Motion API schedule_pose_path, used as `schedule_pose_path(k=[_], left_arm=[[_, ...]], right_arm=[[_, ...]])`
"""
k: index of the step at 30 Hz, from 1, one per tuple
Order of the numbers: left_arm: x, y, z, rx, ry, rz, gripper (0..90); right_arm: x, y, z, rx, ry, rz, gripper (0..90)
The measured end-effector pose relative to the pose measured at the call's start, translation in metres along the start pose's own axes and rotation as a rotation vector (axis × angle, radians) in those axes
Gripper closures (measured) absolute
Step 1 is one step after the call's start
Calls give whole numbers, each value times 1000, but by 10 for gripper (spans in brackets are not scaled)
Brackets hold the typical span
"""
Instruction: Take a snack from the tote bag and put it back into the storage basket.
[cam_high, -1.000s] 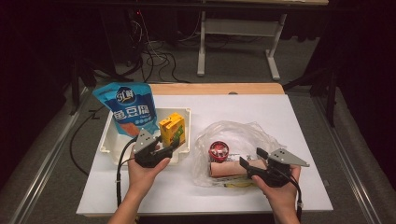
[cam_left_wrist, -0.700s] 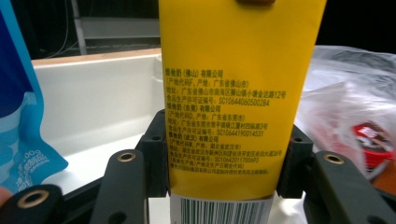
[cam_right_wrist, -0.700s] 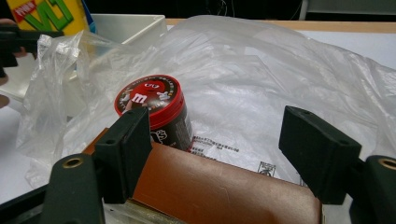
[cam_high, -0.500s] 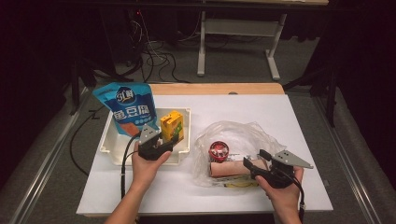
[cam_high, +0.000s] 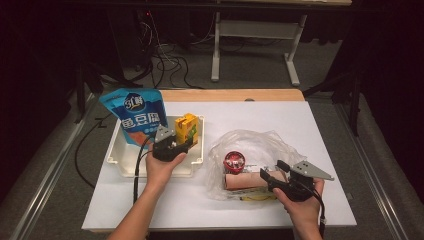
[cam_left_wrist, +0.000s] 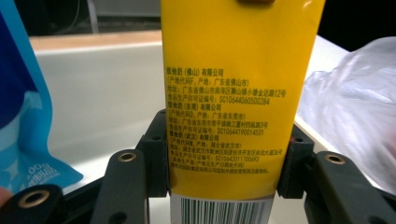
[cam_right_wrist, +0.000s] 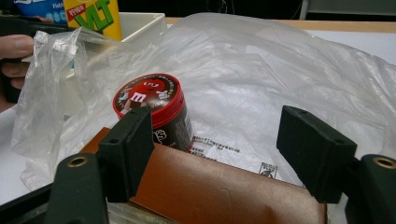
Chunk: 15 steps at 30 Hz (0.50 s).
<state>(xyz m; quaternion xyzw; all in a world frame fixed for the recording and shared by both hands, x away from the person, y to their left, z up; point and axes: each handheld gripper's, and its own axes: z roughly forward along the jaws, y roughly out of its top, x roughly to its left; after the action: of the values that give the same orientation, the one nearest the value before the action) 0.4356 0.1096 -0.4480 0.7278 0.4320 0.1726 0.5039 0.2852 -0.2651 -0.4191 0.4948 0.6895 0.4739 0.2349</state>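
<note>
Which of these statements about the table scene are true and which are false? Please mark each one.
1. The left gripper has its jaws around the yellow carton. True.
2. The yellow carton lies on the floor. False: it stands upright in the white tray.
3. The red-lidded can stands on the clear plastic bag. True.
4. The right gripper is shut on the red-lidded can. False: its jaws stand open over a brown package.
</note>
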Motion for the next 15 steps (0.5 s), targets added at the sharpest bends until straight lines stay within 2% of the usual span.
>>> schedule_pose_path(k=[4, 10, 15], left_arm=[[2, 1, 5, 7, -8, -7, 502], [1, 2, 18, 70, 3, 27, 502], [1, 2, 28, 100, 6, 22, 501]], right_arm=[[0, 0, 0, 1, -1, 2, 281], [0, 0, 1, 5, 0, -2, 283], [1, -1, 2, 8, -4, -4, 285]])
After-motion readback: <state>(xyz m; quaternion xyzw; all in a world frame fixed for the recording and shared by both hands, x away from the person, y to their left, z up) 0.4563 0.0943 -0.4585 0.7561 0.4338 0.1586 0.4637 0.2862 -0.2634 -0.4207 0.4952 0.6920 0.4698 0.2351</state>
